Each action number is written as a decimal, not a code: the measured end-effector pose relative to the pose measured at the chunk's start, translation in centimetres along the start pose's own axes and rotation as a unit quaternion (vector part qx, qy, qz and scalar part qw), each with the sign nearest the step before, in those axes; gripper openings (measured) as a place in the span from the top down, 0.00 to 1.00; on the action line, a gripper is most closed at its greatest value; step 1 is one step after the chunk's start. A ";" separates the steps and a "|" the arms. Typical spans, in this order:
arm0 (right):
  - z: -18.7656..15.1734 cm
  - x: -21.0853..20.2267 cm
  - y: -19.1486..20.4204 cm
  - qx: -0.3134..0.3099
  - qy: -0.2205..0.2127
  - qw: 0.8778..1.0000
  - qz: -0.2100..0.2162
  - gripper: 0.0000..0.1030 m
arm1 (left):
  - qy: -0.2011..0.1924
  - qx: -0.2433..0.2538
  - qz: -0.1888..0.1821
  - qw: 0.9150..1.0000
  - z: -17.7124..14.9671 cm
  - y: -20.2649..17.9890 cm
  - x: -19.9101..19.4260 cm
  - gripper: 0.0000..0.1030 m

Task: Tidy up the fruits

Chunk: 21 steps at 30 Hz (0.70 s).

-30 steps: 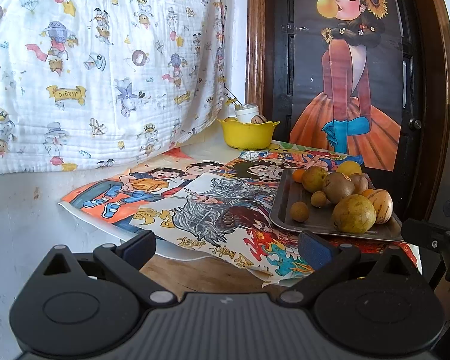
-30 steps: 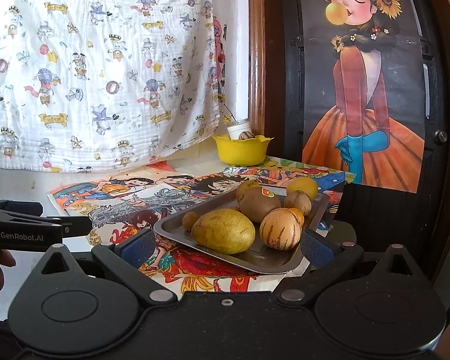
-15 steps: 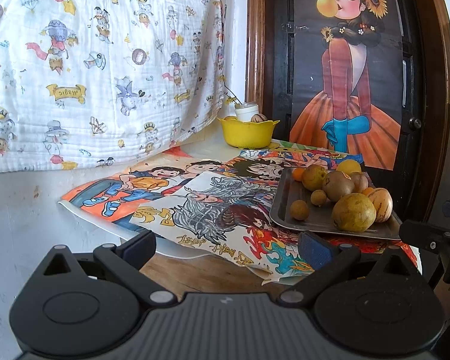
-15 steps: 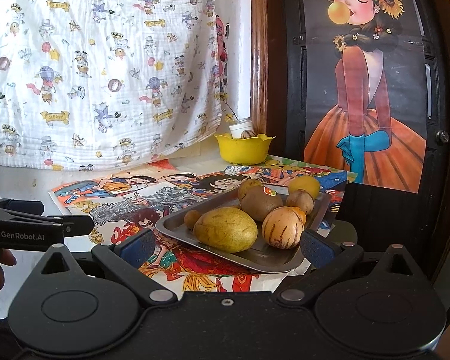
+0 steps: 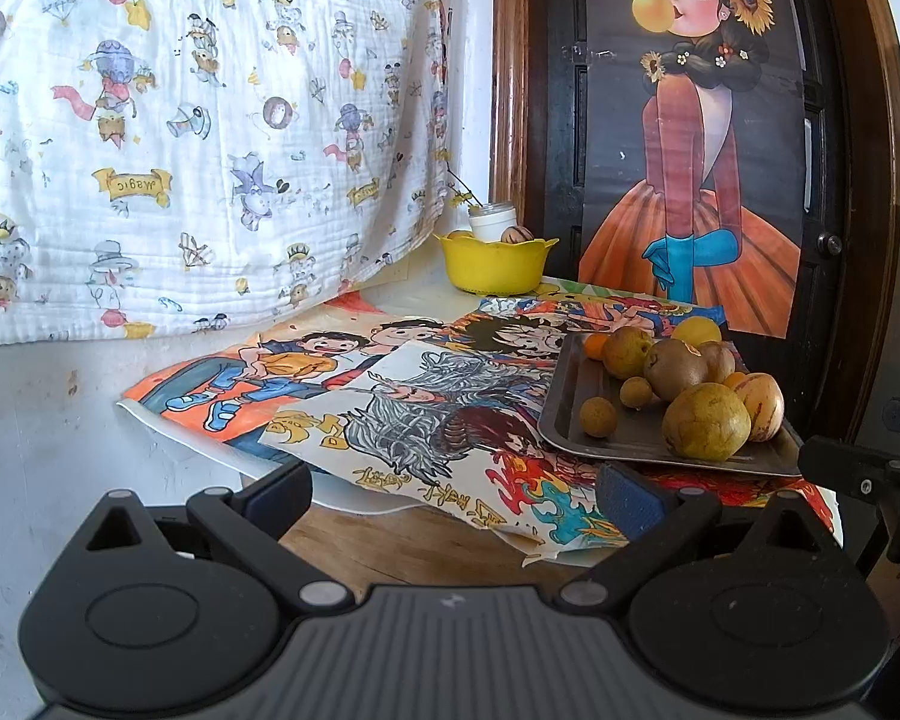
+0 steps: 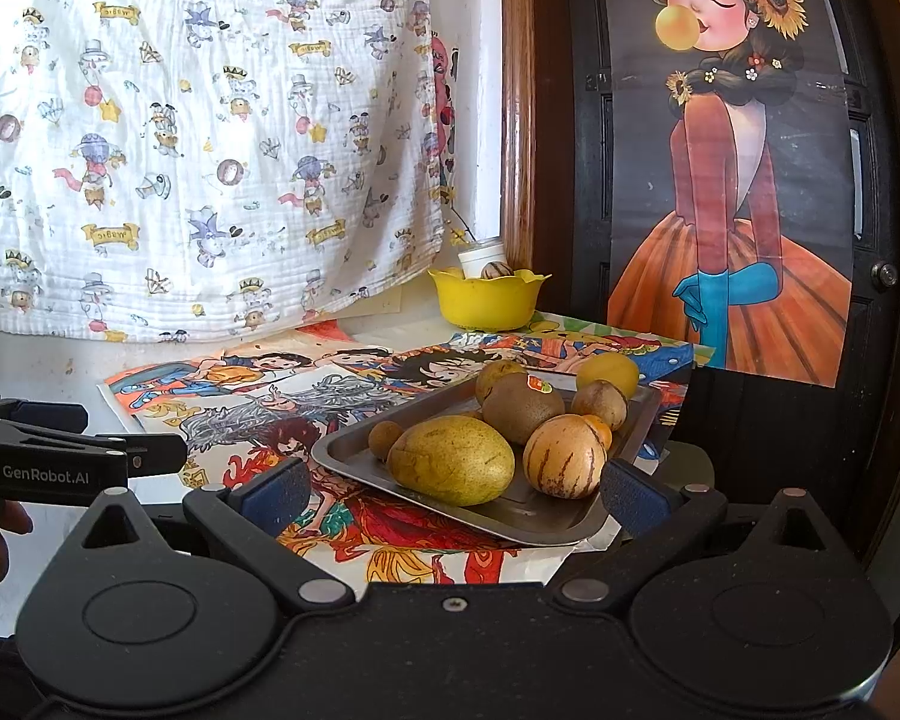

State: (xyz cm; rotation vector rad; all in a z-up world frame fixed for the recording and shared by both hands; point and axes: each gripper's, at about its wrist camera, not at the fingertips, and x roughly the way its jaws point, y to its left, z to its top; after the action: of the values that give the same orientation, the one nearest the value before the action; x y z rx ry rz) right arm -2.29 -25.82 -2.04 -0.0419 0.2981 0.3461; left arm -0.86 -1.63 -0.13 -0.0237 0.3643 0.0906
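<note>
As laid: one tray [image 6: 354,461], two bowl fruits [image 6: 497,270].

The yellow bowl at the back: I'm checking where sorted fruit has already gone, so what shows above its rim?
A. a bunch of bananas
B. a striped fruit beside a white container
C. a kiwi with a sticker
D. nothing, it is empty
B: in the right wrist view a striped fruit pokes above the rim of the yellow bowl, next to a white container; most of the fruit sits on the metal tray.
</note>
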 end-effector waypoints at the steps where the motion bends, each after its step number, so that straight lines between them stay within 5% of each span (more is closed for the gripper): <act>1: 0.0 0.0 0.0 0.000 0.000 1.000 0.000 0.00 | 0.000 0.000 0.000 1.000 0.0 0.0 0.0 0.00; 21: 0.0 0.0 0.0 0.000 0.000 1.000 0.000 0.00 | 0.003 0.000 0.000 1.000 -0.2 0.0 0.0 0.00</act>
State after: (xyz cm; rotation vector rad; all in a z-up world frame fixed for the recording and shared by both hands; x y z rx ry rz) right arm -2.28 -25.84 -2.04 -0.0414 0.2982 0.3465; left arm -0.95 -1.60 -0.30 -0.0241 0.3695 0.0899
